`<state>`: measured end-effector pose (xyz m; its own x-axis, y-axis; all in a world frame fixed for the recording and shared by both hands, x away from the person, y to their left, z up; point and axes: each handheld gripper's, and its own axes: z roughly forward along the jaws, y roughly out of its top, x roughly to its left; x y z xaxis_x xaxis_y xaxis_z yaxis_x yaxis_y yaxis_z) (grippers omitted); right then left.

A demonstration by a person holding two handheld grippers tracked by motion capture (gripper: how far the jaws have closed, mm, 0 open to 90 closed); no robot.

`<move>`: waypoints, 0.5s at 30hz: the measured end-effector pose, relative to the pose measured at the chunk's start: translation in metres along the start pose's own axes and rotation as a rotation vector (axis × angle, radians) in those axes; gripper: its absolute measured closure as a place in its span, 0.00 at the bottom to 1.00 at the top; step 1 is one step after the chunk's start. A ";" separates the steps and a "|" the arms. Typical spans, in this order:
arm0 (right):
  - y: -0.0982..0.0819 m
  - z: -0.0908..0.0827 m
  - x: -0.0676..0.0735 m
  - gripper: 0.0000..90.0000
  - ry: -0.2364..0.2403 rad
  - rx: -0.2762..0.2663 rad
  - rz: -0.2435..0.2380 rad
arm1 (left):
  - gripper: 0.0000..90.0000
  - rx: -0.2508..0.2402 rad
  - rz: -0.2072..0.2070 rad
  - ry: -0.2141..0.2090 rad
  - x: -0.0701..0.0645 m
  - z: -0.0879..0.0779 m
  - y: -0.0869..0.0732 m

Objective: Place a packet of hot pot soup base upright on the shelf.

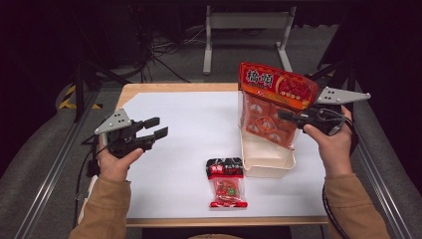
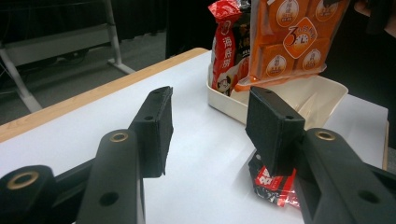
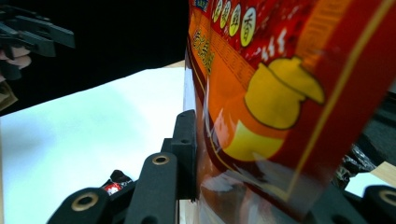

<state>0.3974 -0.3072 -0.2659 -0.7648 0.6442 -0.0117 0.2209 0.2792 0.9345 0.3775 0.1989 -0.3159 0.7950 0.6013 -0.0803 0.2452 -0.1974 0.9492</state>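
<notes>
A large orange snack bag [image 1: 275, 102] hangs upright over a cream bin [image 1: 268, 160], its lower end inside the bin. My right gripper [image 1: 290, 115] is shut on the bag's right side. In the right gripper view the bag [image 3: 280, 93] sits against one black finger [image 3: 185, 149] and hides the other. A small red packet [image 1: 227, 182] lies flat on the white table in front of the bin. My left gripper [image 1: 158, 127] is held above the table's left side, open with nothing between its fingers [image 2: 156, 126]. A tall red packet [image 2: 226, 51] stands in the bin beside the orange bag [image 2: 289, 37].
The white tabletop [image 1: 184, 129] has a wooden edge [image 1: 174, 87] at the back. The small red packet [image 2: 273, 184] peeks out below my left gripper's right jaw. A metal stand [image 1: 246, 30] is on the floor beyond the table, and rails run along both sides.
</notes>
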 end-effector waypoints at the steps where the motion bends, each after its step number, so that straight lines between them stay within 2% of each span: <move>1: 0.000 0.001 0.000 0.78 -0.003 -0.001 0.005 | 0.58 0.001 0.000 0.001 0.000 0.000 0.000; 7: -0.003 0.007 0.002 0.78 -0.033 0.016 0.040 | 0.57 -0.002 -0.003 0.000 0.001 0.000 -0.001; 11: -0.005 0.012 0.004 0.78 -0.090 0.044 0.014 | 0.57 -0.002 0.002 0.000 0.001 0.000 -0.001; 15: -0.012 0.016 0.003 0.78 -0.092 0.052 0.017 | 0.57 0.000 -0.004 0.001 0.001 -0.001 -0.001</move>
<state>0.4020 -0.2968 -0.2828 -0.7024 0.7112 -0.0310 0.2664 0.3030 0.9150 0.3776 0.2006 -0.3170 0.7937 0.6025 -0.0840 0.2487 -0.1954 0.9487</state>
